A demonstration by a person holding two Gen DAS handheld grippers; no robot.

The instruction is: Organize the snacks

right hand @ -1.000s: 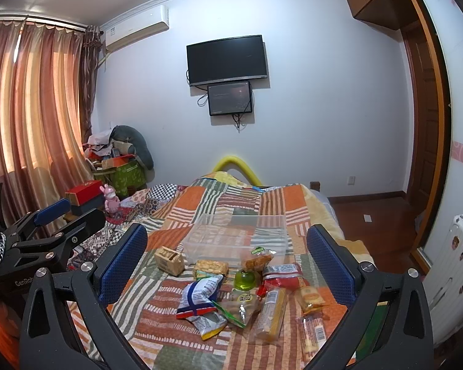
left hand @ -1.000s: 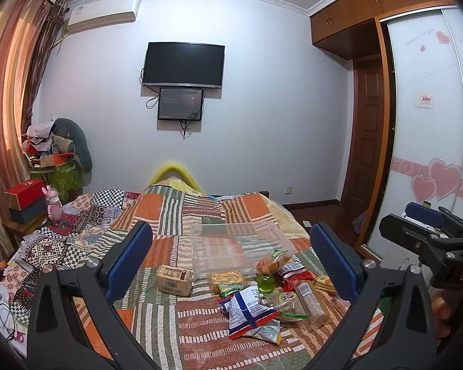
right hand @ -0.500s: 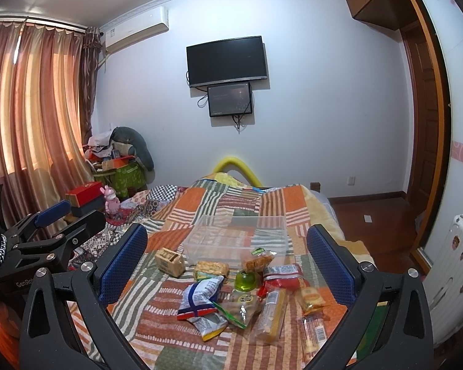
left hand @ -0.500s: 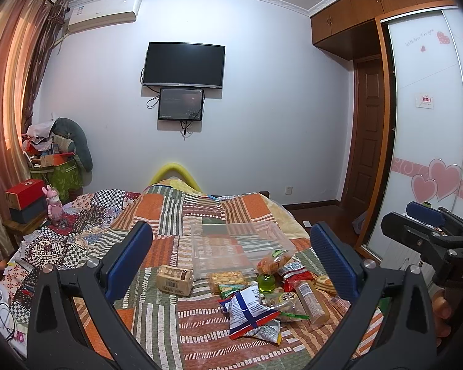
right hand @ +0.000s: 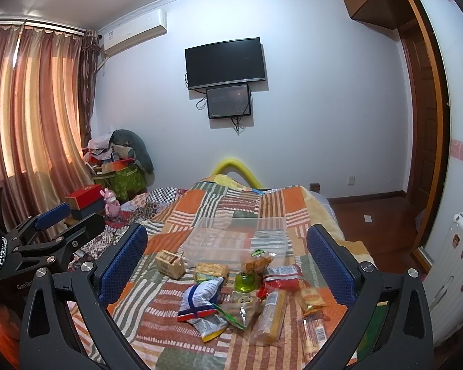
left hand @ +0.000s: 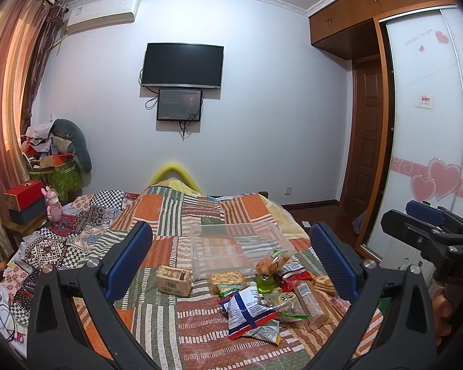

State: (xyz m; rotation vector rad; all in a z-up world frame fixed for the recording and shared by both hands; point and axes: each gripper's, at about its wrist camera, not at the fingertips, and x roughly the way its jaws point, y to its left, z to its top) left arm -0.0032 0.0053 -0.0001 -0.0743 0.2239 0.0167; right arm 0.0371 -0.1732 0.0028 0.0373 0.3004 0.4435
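Over a patchwork-quilted bed (left hand: 176, 215), the wide-open, empty left gripper (left hand: 231, 262) is facing loose snack packets (left hand: 247, 308) lying just before a clear plastic bin (left hand: 231, 246), while the right gripper (right hand: 228, 262) is hovering likewise agape and empty-handed above the same packets (right hand: 200, 302) near that bin (right hand: 231, 240).

Dim, bluish room; daylight glows through curtains (right hand: 37, 117); sharp focus, fisheye-bent, vignetted edges.

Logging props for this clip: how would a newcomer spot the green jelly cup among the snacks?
Start at the patchwork quilt and find the clear plastic bin at its middle. In the pile in front of the bin sits the jelly cup. It is the only small, translucent lime-green cup there; everything around it is a wrapped packet.
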